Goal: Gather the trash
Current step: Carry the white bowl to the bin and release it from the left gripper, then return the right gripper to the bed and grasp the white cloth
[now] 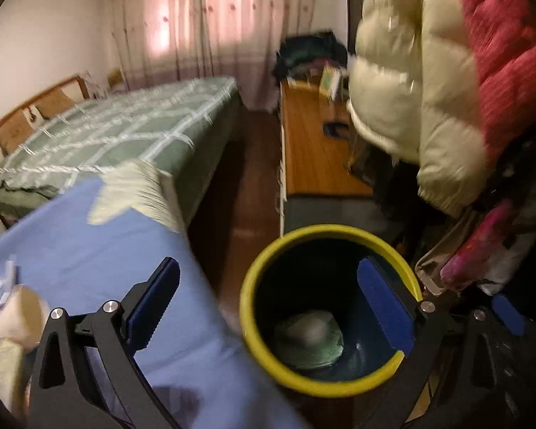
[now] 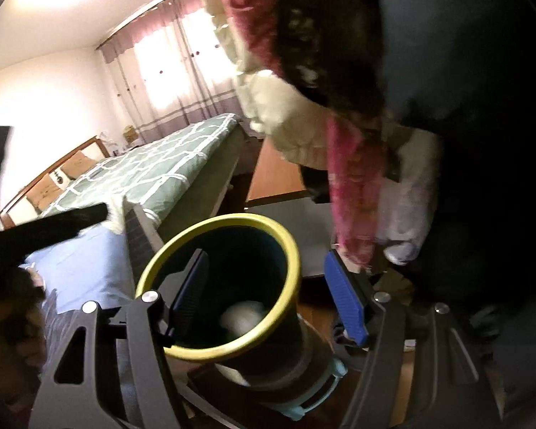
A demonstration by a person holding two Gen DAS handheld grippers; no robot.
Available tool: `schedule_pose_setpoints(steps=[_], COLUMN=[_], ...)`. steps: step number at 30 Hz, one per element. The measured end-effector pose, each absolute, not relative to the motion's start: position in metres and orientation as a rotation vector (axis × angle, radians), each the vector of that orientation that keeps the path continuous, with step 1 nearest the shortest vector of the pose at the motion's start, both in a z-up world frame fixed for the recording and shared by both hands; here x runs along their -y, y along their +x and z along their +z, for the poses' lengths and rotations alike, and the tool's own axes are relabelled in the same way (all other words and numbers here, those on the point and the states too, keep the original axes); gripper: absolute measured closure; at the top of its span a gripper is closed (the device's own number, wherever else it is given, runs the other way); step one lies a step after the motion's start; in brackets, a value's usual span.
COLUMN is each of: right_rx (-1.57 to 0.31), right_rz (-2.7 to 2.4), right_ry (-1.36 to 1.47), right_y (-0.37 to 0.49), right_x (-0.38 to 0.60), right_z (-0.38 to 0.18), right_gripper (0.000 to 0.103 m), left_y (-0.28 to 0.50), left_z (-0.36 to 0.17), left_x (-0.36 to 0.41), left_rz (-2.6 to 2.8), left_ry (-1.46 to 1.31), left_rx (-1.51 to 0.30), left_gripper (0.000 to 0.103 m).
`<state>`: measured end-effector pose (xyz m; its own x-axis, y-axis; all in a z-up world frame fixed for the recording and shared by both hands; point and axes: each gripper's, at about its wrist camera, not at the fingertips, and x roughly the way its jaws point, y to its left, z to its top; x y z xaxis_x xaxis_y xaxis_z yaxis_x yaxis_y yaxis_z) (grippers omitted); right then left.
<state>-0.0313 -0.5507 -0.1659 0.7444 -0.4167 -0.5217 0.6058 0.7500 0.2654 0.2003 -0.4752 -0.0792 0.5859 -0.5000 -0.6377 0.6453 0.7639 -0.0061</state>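
A: Trash first, then: where does it sit among everything else? Start with the big things.

B: Biggest is the bed [image 1: 125,132] with its green checked cover, running back toward the pink curtains [image 1: 196,21]. Nearer the camera lies a blue cloth [image 1: 100,250] over a surface, its far end by the foot of the bed. Across the dark floor stands a wooden cabinet [image 1: 314,150] with clutter at its far end. Beside that hang the jackets, a cream puffer jacket [image 1: 403,82] and a pink one [image 1: 511,43] next to it.

A: And the bin?

B: A dark waste bin [image 1: 330,236] with a yellow rim stands on the floor between the blue cloth and the hanging clothes. The right wrist view shows the same bin [image 2: 218,223] from closer.

A: The trash itself?

B: One crumpled pale wad of trash [image 1: 311,336] lies at the bottom of the bin, whitish with a green tinge. In the right view it is a blurred pale lump [image 2: 244,316] low inside.

A: The grippers?

B: The left gripper [image 1: 268,307] is spread wide and holds nothing; one blue pad [image 1: 382,307] hangs over the bin's mouth, the other finger over the blue cloth. The right gripper [image 2: 268,304] is also wide apart and empty, its left finger over the bin's opening, its blue pad [image 2: 345,304] just outside the rim.

A: Anything smaller?

B: Some pale crumpled bits [image 1: 7,314] rest on the blue cloth at the left edge, too blurred to name.
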Motion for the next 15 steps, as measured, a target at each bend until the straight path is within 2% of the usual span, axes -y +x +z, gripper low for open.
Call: schedule_pose_setpoints(steps=[8, 15], right_rx=[-0.476, -0.499], right_rz=[-0.417, -0.268], right_ry=[0.380, 0.301], right_y=[0.017, 0.063], right_x=[0.499, 0.433], right_z=[-0.150, -0.135], right_gripper=[0.038, 0.038], left_y=[0.182, 0.189], left_z=[-0.026, -0.024], left_x=[0.336, 0.184], left_rz=[-0.555, -0.308], left_ry=[0.122, 0.016], left_rx=[-0.560, -0.553], left_gripper=[0.005, 0.005])
